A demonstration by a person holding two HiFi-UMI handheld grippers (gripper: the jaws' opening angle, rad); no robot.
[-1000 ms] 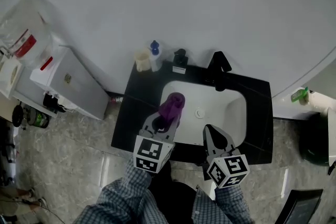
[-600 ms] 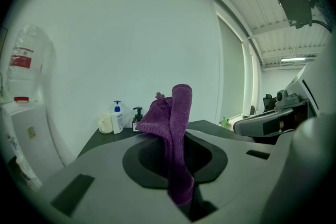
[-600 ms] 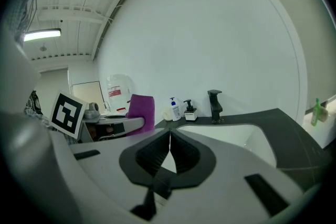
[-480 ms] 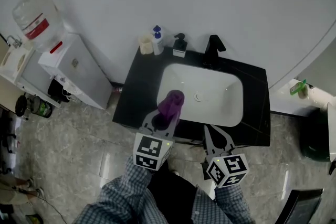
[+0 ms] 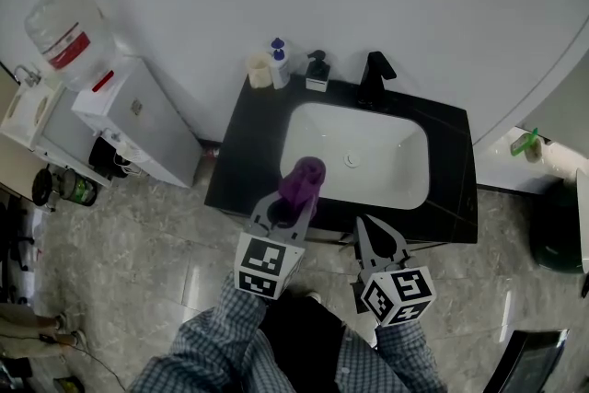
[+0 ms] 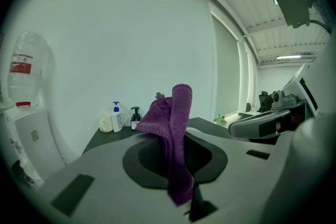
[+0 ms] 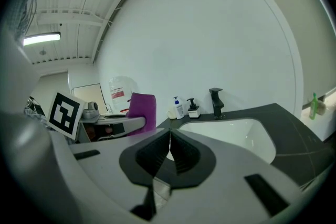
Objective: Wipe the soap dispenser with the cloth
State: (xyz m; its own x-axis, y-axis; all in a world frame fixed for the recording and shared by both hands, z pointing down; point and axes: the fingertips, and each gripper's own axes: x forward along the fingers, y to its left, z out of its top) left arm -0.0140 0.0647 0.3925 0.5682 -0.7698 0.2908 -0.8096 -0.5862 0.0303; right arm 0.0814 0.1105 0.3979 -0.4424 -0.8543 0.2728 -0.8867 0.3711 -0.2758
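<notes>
A purple cloth is pinched in my left gripper, which hangs over the near edge of the black vanity top; the cloth fills the jaws in the left gripper view. At the vanity's back edge stands a dark soap dispenser with a black pump, small and far in both gripper views. My right gripper is shut and empty, hanging just in front of the vanity's near edge, right of the left one.
A white basin is sunk in the vanity, with a black tap behind it. A white bottle with a blue pump and a cream cup stand left of the dispenser. A water cooler stands further left.
The vanity has slid up and away in the head view; both grippers now hang nearer its front edge. The cloth stays held in the left gripper.
</notes>
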